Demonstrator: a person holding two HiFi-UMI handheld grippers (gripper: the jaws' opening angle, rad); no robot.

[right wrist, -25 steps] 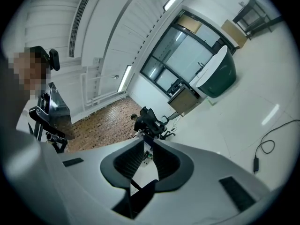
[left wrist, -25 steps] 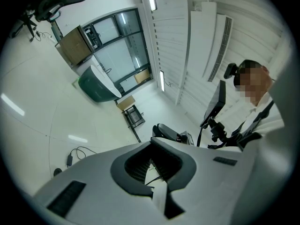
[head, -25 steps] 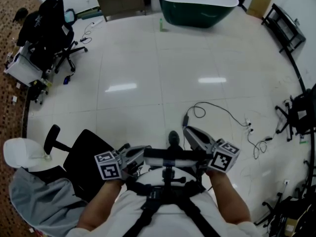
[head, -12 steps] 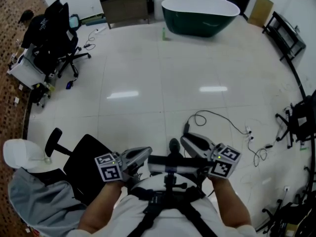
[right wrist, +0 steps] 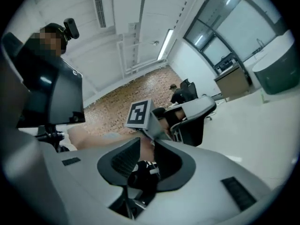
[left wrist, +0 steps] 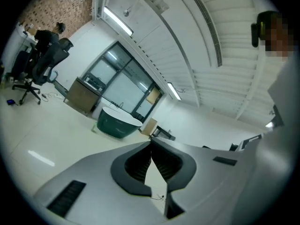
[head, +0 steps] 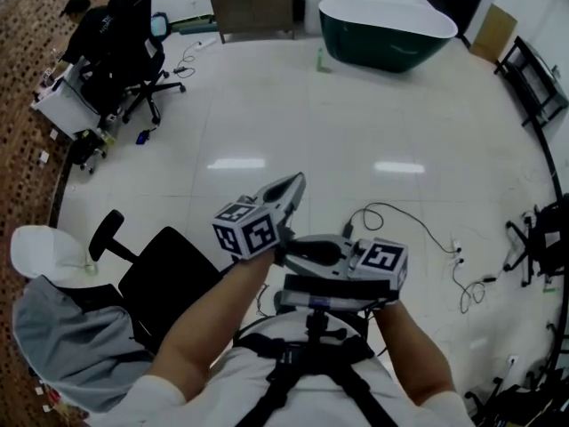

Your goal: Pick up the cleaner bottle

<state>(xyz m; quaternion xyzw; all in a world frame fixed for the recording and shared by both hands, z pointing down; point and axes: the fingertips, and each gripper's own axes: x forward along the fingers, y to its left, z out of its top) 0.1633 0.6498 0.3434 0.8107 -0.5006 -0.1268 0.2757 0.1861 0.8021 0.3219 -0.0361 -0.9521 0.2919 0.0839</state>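
The cleaner bottle [head: 320, 58] is a small green bottle standing on the white floor far off, just left of the dark green bathtub [head: 387, 29]. The left gripper view shows the bottle [left wrist: 93, 127] tiny beside the tub. My left gripper [head: 298, 181] is raised in front of my chest and points toward the tub, its tips meeting with nothing held. My right gripper [head: 290, 249] lies level and points left, just behind the left one. Its jaws have just been opening and stand slightly apart [right wrist: 146, 142] with nothing between them. Both are far from the bottle.
A wooden cabinet [head: 253, 7] stands left of the tub. Black office chairs [head: 124, 56] are at the far left and another chair [head: 160, 274] is close at my left. A cable [head: 400, 216] loops on the floor ahead. A black rack [head: 538, 74] lines the right wall.
Both grippers have lifted off my chest. The left one swung up and forward toward the tub; the right one turned to point left. The head view shifted slightly.
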